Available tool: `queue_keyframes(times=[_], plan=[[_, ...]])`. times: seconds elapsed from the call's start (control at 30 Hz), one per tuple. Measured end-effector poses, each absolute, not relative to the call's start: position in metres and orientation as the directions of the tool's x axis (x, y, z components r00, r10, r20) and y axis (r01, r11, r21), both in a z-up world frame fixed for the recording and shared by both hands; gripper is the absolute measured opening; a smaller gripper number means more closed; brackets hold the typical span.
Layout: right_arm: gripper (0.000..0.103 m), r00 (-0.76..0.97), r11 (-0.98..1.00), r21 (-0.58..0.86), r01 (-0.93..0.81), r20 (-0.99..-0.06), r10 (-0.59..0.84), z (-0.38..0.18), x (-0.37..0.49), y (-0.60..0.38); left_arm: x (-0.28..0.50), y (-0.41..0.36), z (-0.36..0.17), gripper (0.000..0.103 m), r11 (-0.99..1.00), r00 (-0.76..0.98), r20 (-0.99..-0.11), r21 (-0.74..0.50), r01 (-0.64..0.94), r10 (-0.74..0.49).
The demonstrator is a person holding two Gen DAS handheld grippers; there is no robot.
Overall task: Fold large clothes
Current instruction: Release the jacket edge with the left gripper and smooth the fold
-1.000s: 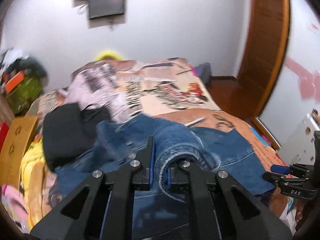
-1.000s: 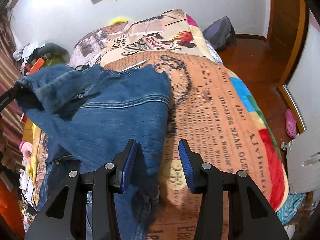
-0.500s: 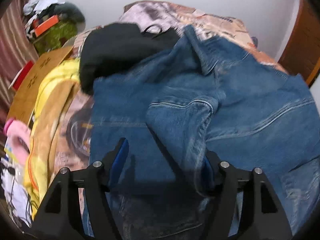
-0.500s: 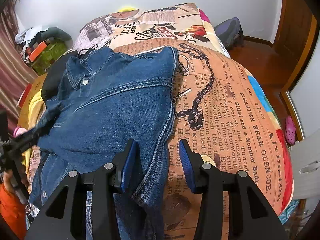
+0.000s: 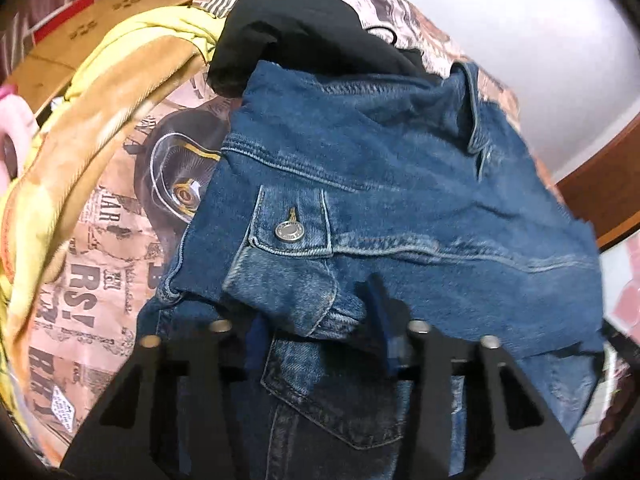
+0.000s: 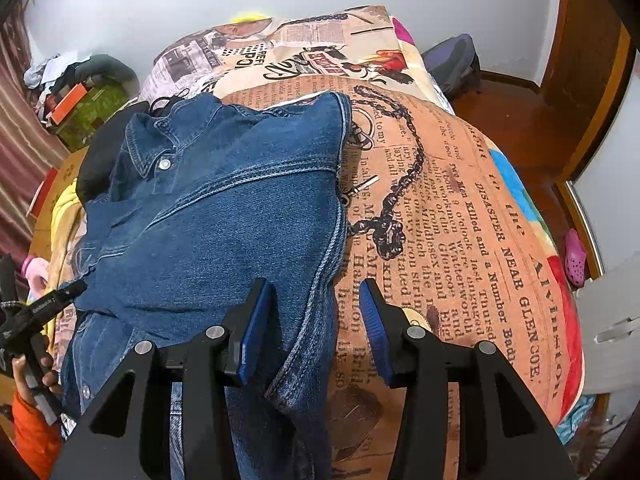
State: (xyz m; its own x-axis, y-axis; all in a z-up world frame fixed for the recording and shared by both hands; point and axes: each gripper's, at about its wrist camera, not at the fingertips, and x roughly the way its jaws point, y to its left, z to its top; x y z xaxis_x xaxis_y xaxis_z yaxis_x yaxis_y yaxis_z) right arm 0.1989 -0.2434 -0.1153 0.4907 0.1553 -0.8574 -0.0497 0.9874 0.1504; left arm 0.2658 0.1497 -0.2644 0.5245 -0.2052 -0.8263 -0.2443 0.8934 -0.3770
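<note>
Denim jacket [image 6: 224, 216] lies spread on the newspaper-print bedspread [image 6: 460, 216], its cuff [image 5: 296, 304] bunched between the left gripper [image 5: 320, 344] fingers, whose jaws have just been closing; whether the pads press it I cannot tell. The right gripper [image 6: 316, 320] hovers with jaws apart over the jacket's right edge. Beside it lie a black garment [image 5: 304, 28] and a yellow cloth [image 5: 80, 120].

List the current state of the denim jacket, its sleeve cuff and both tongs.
Denim jacket: spread on the bed, partly folded, one sleeve laid across it.
Sleeve cuff: resting on the jacket, button appears fastened.
Left tongs: apart, jaws just been closing, cuff between them, not clearly pinched.
Right tongs: open, astride the jacket's side edge, gripping nothing.
</note>
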Motion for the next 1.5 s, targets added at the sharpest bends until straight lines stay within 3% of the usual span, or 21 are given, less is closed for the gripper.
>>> queue_keyframes(times=[0.07, 0.17, 0.37, 0.53, 0.7, 0.87, 1.5], plan=[[0.042, 0.492, 0.987, 0.152, -0.052, -0.856, 0.157, -0.115, 0.199, -0.243, 0.265, 0.151, -0.256, 0.028, 0.898, 0.543, -0.817, -0.371, -0.237, -0.194], [0.042, 0.503, 0.988, 0.144, -0.06, -0.85, 0.154, -0.109, 0.199, -0.242, 0.267, 0.15, -0.233, 0.024, 0.917, 0.592, -0.79, -0.341, -0.208, -0.159], [0.042, 0.523, 0.989, 0.131, -0.073, -0.839, 0.15, -0.1, 0.201, -0.238, 0.266, 0.149, -0.174, 0.024, 0.957, 0.718, -0.695, -0.233, -0.175, -0.038], [0.042, 0.493, 0.987, 0.135, -0.083, -0.855, 0.158, -0.11, 0.201, -0.231, 0.28, 0.16, -0.183, 0.025, 0.966, 0.693, -0.721, -0.176, -0.188, 0.003], [0.042, 0.482, 0.986, 0.144, -0.084, -0.86, 0.166, -0.113, 0.197, -0.231, 0.29, 0.158, -0.243, 0.035, 0.977, 0.542, -0.84, -0.097, -0.19, 0.022], [0.042, 0.471, 0.987, 0.13, -0.098, -0.867, 0.161, -0.112, 0.194, -0.229, 0.286, 0.152, -0.282, 0.058, 0.979, 0.442, -0.891, 0.01, -0.206, 0.102], [0.042, 0.504, 0.99, 0.064, -0.127, -0.855, 0.12, -0.088, 0.159, -0.225, 0.234, 0.195, -0.221, 0.074, 0.971, 0.503, -0.857, -0.016, -0.239, 0.11]])
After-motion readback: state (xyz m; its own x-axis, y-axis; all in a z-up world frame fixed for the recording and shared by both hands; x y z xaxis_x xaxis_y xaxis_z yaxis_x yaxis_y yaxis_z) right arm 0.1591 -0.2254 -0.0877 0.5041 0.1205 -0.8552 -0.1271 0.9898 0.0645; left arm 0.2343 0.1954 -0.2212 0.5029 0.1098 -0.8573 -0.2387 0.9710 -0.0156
